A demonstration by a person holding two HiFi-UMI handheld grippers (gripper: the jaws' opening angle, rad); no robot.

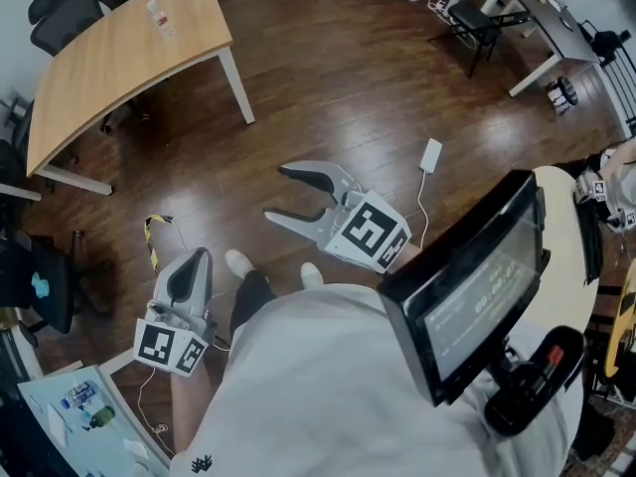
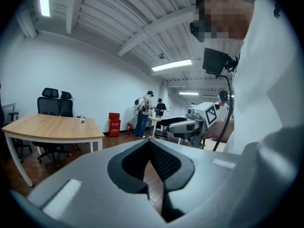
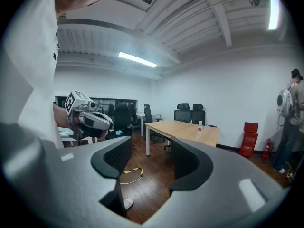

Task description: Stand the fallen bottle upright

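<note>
A clear plastic bottle (image 1: 159,18) with a red label is on the light wooden table (image 1: 119,63) at the far left of the room. It looks upright in the left gripper view (image 2: 81,121) and the right gripper view (image 3: 199,128). Both grippers hang over the dark wood floor, well short of the table. My left gripper (image 1: 200,256) (image 2: 149,142) is shut with nothing in it. My right gripper (image 1: 281,193) (image 3: 149,152) is open and holds nothing. Each gripper shows in the other's view.
Black office chairs (image 1: 75,3) stand behind the table. A white adapter with cable (image 1: 430,155) and a yellow-black strip (image 1: 153,233) lie on the floor. A monitor on a stand (image 1: 477,286) is close on my right. People (image 2: 144,109) stand by distant desks, beside a red box (image 2: 114,124).
</note>
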